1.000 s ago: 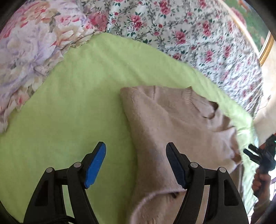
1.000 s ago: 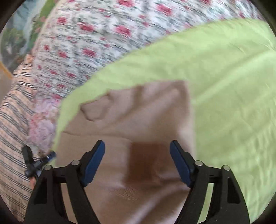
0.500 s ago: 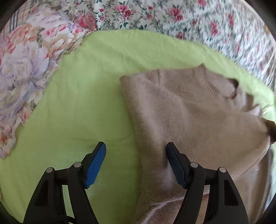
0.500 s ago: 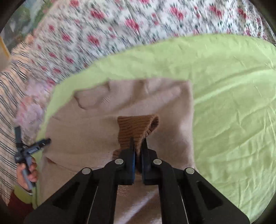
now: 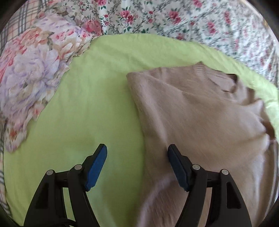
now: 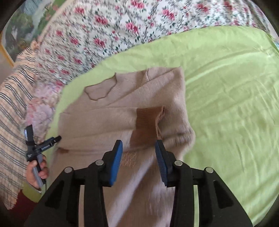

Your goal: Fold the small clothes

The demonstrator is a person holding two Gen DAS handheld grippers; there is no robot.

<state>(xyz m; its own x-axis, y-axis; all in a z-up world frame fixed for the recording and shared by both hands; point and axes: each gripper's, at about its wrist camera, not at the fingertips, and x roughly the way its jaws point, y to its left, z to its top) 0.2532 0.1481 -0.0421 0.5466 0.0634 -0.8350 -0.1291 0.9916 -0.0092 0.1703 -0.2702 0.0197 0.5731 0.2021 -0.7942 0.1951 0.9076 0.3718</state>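
Observation:
A beige knit sweater (image 5: 200, 118) lies on a lime-green sheet (image 5: 87, 104), partly folded. In the right wrist view the sweater (image 6: 108, 125) has a sleeve laid across its body, ending in a brown ribbed cuff (image 6: 146, 125). My right gripper (image 6: 138, 148) is open, its blue pads just short of the cuff, empty. My left gripper (image 5: 137, 157) is open and empty above the sweater's left edge, one pad over the sheet, one over the knit.
Floral bedding (image 5: 157, 15) lies behind the sheet, and a floral pillow (image 5: 31, 73) at the left. A striped blanket (image 6: 12, 111) is at the left of the right wrist view. A hand with a black-handled tool (image 6: 34, 150) sits by the sweater's left side.
My right gripper was shut on the brown cuff half a second ago; it has let go and opened, leaving the cuff lying on the sweater. My left gripper stayed open and shifted slightly.

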